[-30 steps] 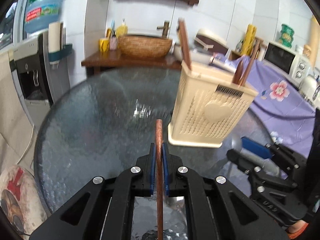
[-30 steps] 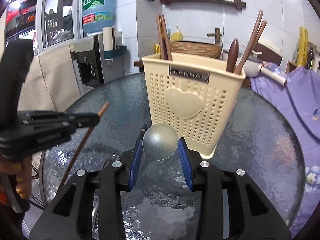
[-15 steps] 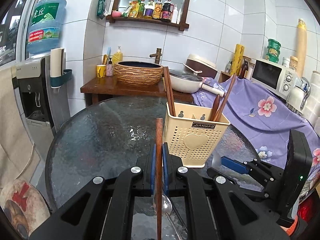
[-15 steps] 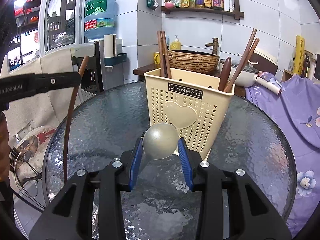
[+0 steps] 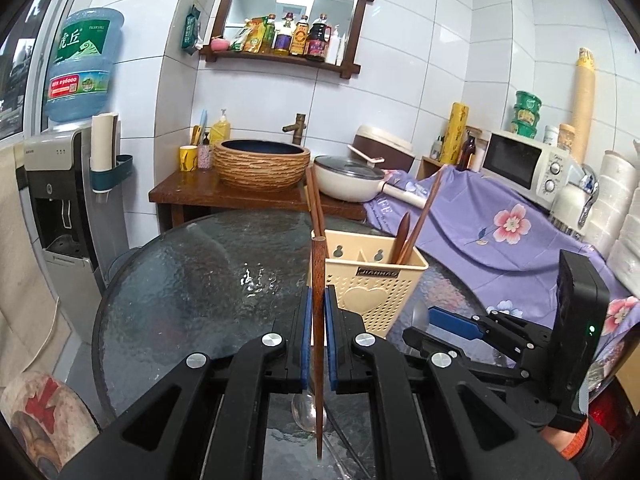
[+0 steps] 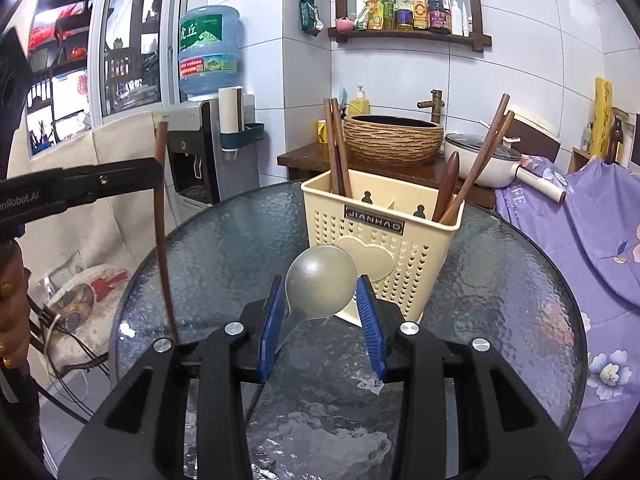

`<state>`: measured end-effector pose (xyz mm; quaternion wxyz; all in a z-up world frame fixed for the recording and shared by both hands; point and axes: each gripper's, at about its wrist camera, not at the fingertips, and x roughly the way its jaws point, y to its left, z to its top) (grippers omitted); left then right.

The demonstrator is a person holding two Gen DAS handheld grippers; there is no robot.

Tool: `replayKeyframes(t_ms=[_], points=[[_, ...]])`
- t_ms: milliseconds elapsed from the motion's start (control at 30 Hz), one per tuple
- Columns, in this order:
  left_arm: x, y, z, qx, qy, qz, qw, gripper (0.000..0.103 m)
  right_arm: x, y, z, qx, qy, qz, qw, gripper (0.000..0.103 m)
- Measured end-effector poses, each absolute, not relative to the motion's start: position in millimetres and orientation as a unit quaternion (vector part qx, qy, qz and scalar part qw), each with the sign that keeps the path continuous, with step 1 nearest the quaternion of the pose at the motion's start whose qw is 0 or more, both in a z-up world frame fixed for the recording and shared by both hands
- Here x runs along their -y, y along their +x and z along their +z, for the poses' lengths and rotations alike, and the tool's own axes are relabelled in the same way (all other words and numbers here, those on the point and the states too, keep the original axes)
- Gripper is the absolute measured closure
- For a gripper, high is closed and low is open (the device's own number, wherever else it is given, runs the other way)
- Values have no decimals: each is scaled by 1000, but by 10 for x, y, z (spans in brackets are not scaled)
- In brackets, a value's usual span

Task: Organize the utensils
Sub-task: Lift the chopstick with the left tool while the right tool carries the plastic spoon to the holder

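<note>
My left gripper (image 5: 316, 300) is shut on a brown wooden chopstick (image 5: 318, 272) and holds it upright, high above the glass table; it also shows in the right wrist view (image 6: 160, 240). My right gripper (image 6: 320, 300) is shut on a metal spoon (image 6: 320, 280), bowl forward, in front of the cream utensil basket (image 6: 380, 248). The basket (image 5: 372, 284) holds wooden chopsticks (image 6: 338, 152) in its left compartment and a wooden spoon and chopsticks (image 6: 472, 176) in its right. Another metal spoon (image 5: 304, 414) lies on the table under my left gripper.
The round glass table (image 6: 500, 280) bears the basket. Behind it stand a wooden stand with a woven basin (image 5: 260, 168), a white pan (image 5: 352, 180), a purple-covered counter (image 5: 500, 224) with a microwave, and a water dispenser (image 5: 56, 200) at left.
Both grippers have risen and pulled back from the basket, which now looks smaller and lower. The left gripper's chopstick has swung from tilted to upright. Both grips are unchanged.
</note>
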<state>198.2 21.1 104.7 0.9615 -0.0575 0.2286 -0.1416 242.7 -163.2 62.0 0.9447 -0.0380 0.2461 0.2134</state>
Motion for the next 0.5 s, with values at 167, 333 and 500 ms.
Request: replayKeyframes(t_ms=[167,333,500], points=[[-195,1952,1175,-216,-50,-147,964,97,1720,2457,767,-237,-36,210,948,66],[-113,1976,1411,-196,-37,-154,968,97,1750,2510,959,-220,-57,198,954,66],[16,2111,1774,-170,-27,-160,972,97,1829,2663,1308,-186,-80,165,965,66]])
